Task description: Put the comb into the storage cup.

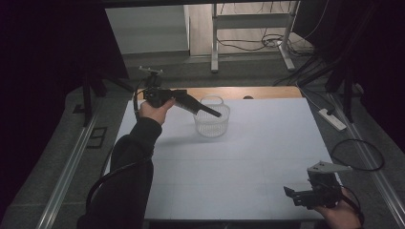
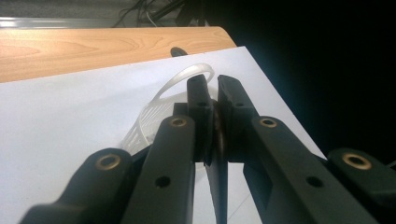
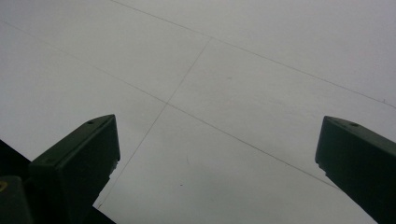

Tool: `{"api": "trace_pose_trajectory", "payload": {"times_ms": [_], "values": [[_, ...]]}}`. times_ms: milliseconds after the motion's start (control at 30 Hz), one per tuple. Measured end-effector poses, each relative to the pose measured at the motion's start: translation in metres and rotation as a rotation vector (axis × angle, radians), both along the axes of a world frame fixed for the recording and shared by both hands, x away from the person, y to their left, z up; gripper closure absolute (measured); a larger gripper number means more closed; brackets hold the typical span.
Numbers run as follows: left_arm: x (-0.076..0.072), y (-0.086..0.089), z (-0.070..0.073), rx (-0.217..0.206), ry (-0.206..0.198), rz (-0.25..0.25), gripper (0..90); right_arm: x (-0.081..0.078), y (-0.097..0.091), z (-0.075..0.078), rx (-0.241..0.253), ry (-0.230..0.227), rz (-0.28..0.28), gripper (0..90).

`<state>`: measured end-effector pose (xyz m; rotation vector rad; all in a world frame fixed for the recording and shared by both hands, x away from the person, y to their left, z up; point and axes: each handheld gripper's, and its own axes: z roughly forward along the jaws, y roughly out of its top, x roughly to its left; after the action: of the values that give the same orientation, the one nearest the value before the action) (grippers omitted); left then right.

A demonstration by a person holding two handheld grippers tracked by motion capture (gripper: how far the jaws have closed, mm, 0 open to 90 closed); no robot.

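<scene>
Just beyond the closed left gripper (image 1: 217, 114) sits the clear plastic basket (image 1: 211, 123), not yet grasped; right gripper (image 1: 290, 193) gapes wide, idle.

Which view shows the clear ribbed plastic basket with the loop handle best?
The high view: the whole clear ribbed plastic basket stands on the white table, shut left gripper over it. Left gripper view catches its handle and wall behind the jaws; right gripper view faces bare tabletop.
</scene>
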<state>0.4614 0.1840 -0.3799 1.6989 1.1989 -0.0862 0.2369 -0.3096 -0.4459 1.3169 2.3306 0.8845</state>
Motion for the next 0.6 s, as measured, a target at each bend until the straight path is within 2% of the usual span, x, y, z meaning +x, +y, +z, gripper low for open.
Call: {"api": "trace_pose_trajectory", "payload": {"times_ms": [600], "values": [[0.01, -0.015, -0.015, 0.027, 0.013, 0.014, 83.6, 0.0, 0.0, 0.0, -0.004, 0.0, 0.005, 0.4]]}}
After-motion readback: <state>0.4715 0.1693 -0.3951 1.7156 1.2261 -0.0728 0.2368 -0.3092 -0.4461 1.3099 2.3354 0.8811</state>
